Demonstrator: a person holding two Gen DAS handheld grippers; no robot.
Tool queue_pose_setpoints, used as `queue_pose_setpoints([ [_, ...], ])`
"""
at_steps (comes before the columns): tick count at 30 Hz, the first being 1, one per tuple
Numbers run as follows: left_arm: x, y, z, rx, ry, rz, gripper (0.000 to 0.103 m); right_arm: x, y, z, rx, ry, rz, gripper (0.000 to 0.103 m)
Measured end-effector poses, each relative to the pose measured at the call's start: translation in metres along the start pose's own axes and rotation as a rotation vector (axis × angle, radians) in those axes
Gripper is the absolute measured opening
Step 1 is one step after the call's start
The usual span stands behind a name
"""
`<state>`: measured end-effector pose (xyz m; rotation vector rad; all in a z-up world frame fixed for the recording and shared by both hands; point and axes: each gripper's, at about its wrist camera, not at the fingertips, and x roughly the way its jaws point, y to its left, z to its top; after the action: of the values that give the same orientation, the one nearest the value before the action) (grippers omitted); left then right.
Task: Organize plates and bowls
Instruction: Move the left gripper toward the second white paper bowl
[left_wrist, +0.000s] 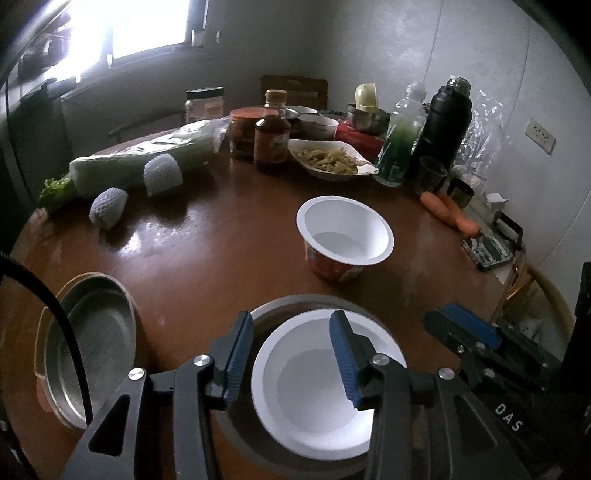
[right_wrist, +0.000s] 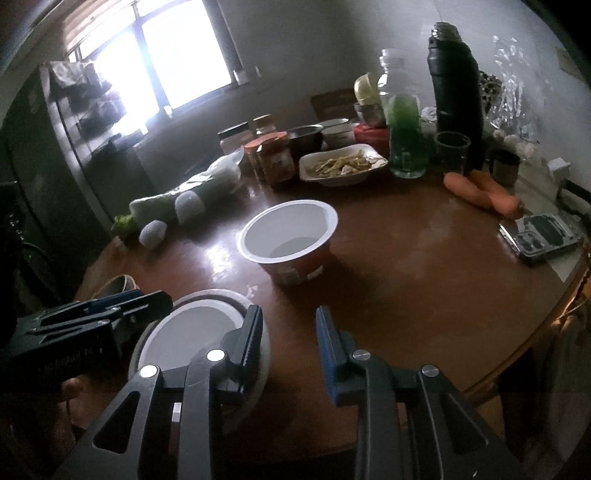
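Observation:
A white bowl (left_wrist: 314, 387) sits inside a grey plate (left_wrist: 295, 301) at the near edge of the round brown table (left_wrist: 221, 240). My left gripper (left_wrist: 291, 354) is open, with its jaws straddling the bowl's left rim from above. A second white bowl with a red outside (left_wrist: 345, 232) stands upright mid-table; it also shows in the right wrist view (right_wrist: 290, 236). A metal plate (left_wrist: 96, 343) lies near left. My right gripper (right_wrist: 290, 343) is open and empty, just right of the white bowl (right_wrist: 192, 332). The left gripper (right_wrist: 92, 317) shows at left there.
The far side is crowded: a white dish of food (left_wrist: 332, 160), sauce jars (left_wrist: 271, 136), a wrapped cabbage (left_wrist: 147, 158), a green bottle (left_wrist: 399, 147), a black flask (left_wrist: 447, 122), carrots (right_wrist: 480, 192) and a small tray (right_wrist: 546, 236) at the right edge.

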<state>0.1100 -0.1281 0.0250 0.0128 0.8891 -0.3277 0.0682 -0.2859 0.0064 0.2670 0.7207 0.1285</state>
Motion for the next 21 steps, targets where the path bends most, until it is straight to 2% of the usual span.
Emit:
queue_pose_setpoints([
  [21,0.031,-0.013,0.048,0.037,0.000,-0.041,0.044,0.016,-0.029,0.025,0.036,-0.027,-0.036,0.036],
])
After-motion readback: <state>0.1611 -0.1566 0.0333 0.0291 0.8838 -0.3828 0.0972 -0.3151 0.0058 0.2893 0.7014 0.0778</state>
